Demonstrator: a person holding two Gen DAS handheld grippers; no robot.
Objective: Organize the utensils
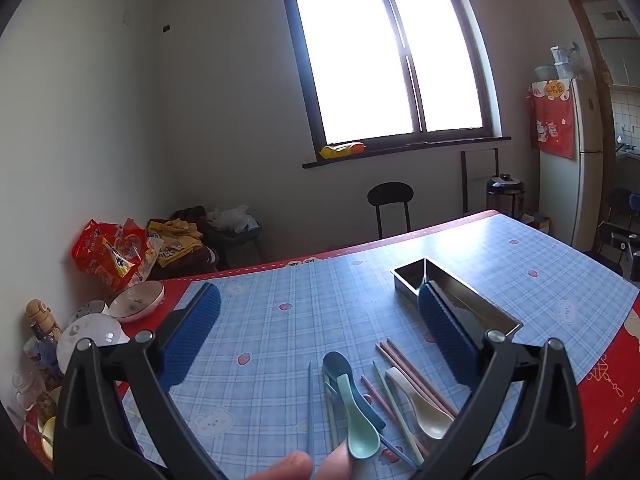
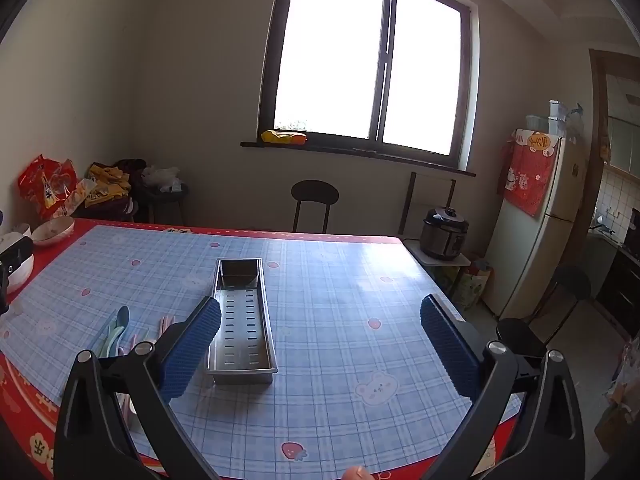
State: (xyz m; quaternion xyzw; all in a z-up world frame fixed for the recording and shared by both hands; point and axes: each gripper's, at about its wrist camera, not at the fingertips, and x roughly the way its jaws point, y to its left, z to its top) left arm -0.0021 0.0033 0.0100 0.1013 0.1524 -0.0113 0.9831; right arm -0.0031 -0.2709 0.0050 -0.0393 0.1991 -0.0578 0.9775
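Both views sit low over the table [image 1: 280, 280], each looking forward and slightly down between its own two fingers toward the window [image 1: 384, 60] wall. The left view hangs close above the utensils [image 1: 380, 392] at bottom centre. Both share the metal tray [image 2: 244, 320], window and fridge [image 2: 532, 220].

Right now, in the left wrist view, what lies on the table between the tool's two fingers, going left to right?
Lone blue chopstick → dark blue spoon → mint green spoon → beige spoon → pink chopsticks. The metal utensil tray sits farther back, partly behind the right finger.
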